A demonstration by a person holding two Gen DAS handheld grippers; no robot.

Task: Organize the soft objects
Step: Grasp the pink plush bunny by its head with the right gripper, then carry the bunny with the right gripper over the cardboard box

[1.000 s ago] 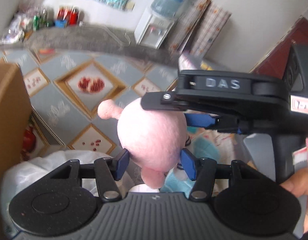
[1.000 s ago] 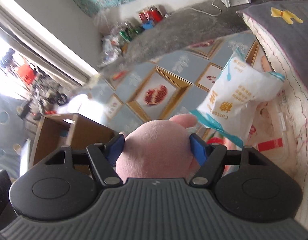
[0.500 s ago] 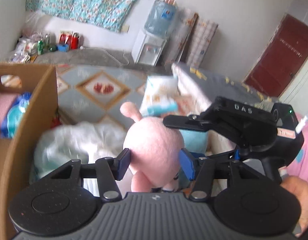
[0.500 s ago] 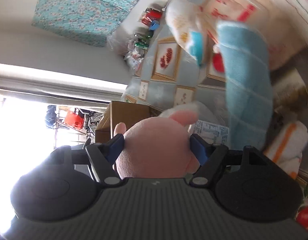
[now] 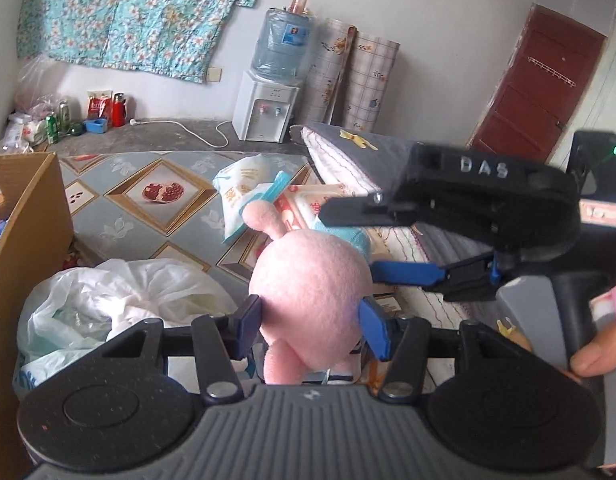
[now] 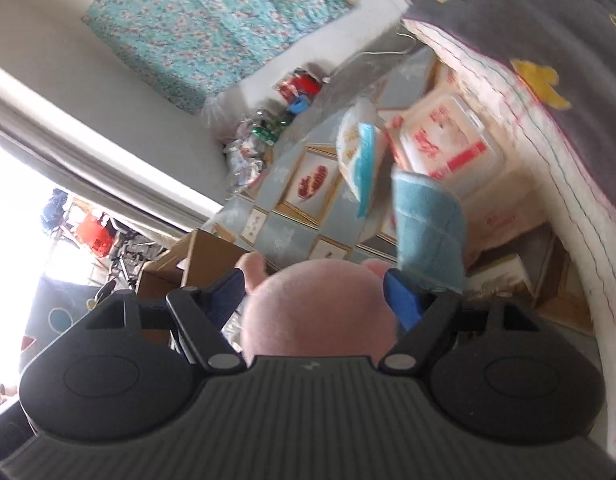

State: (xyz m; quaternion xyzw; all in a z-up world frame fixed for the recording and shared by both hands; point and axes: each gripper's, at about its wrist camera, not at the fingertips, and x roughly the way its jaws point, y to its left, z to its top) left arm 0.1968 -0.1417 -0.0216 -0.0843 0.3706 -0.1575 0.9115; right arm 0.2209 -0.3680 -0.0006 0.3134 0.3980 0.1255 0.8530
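A pink plush toy [image 5: 308, 280] is held in the air between both grippers. My left gripper [image 5: 312, 320] is shut on its round body. My right gripper [image 6: 316, 296] is shut on the same toy [image 6: 320, 312]; it enters the left wrist view [image 5: 448, 236] from the right, its blue finger against the toy's side. A brown cardboard box [image 5: 20, 248] stands at the left. A folded light blue towel [image 6: 428, 224] and a white cotton pack [image 5: 248, 196] lie on the floor beyond the toy.
A white plastic bag [image 5: 120, 296] lies on the floor beside the box. Packs of tissues [image 6: 448, 140] lean against a grey mattress [image 5: 348, 148] at the right. A water dispenser [image 5: 268, 108] and bottles [image 5: 104, 108] stand along the far wall.
Both grippers have swung round with the toy still held. The left view has risen from the floor to the room, and the box has come into view at the left.
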